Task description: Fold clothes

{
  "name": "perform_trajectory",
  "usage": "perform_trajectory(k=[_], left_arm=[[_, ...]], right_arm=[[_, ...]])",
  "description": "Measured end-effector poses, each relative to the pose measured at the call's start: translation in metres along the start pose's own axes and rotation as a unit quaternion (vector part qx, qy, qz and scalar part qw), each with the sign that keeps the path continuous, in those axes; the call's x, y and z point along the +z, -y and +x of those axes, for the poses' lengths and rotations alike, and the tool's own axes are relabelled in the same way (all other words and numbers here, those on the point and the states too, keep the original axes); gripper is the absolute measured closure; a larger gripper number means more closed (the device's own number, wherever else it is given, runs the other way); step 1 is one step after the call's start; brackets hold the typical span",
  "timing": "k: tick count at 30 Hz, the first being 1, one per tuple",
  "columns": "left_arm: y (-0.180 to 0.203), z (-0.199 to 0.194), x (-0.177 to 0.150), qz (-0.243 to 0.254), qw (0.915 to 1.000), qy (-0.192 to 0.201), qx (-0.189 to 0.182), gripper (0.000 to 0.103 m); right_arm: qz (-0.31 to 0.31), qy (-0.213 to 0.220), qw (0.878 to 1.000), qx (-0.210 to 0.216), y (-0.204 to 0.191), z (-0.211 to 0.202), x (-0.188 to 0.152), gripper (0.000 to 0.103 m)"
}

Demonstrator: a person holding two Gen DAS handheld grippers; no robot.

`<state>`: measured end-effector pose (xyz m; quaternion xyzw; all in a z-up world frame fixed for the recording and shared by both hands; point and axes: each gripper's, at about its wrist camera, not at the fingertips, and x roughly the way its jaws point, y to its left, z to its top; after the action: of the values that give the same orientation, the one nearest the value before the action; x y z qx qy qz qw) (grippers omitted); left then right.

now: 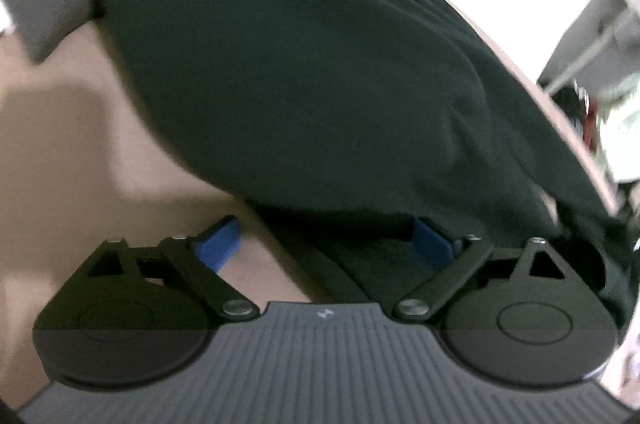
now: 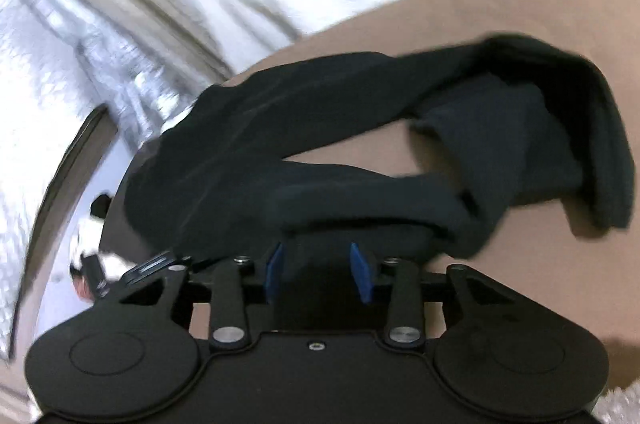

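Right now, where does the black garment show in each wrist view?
Left wrist: the black garment fills the centre and upper frame, draping over the right fingertip.
Right wrist: it lies bunched across the middle, just beyond the gripper.
Shared landmark: the brown table under it.

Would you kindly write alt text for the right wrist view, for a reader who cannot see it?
A crumpled black garment lies on a brown tabletop, bunched up against the right gripper, whose blue finger pads stand slightly apart with dark fabric between them. The picture is motion-blurred, and the bright background is indistinct.
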<state>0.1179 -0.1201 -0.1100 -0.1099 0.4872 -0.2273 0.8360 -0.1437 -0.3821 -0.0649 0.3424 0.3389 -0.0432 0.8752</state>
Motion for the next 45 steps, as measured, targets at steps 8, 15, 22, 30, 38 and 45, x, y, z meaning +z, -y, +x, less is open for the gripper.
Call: perform_trajectory(k=[8, 15, 22, 30, 38, 45], left_arm=[[0.047, 0.005, -0.023, 0.088, 0.9954, 0.013, -0.034, 0.059], [0.07, -0.013, -0.022, 0.111, 0.9932, 0.007, -0.037, 0.095], [0.066, -0.084, -0.02, 0.099, 0.9923, 0.04, -0.063, 0.098], [0.052, -0.055, -0.033, 0.165, 0.9809, -0.083, 0.062, 0.093], [0.091, -0.112, -0.028, 0.223, 0.9746, 0.013, -0.011, 0.052], [0.125, -0.125, -0.033, 0.251, 0.9649, 0.037, -0.067, 0.038]], right_arm=[[-0.132, -0.09, 0.987, -0.022, -0.054, 0.067, -0.038, 0.016], [-0.116, -0.092, 0.988, -0.052, -0.048, 0.072, -0.044, 0.062], [-0.064, -0.094, 0.993, 0.011, -0.047, 0.042, -0.048, 0.095], [-0.016, -0.15, 0.982, 0.11, -0.041, -0.003, -0.059, 0.095], [0.018, -0.057, 0.996, 0.073, -0.011, -0.045, -0.025, 0.037], [0.014, 0.026, 0.993, -0.115, 0.042, -0.054, 0.05, 0.037]])
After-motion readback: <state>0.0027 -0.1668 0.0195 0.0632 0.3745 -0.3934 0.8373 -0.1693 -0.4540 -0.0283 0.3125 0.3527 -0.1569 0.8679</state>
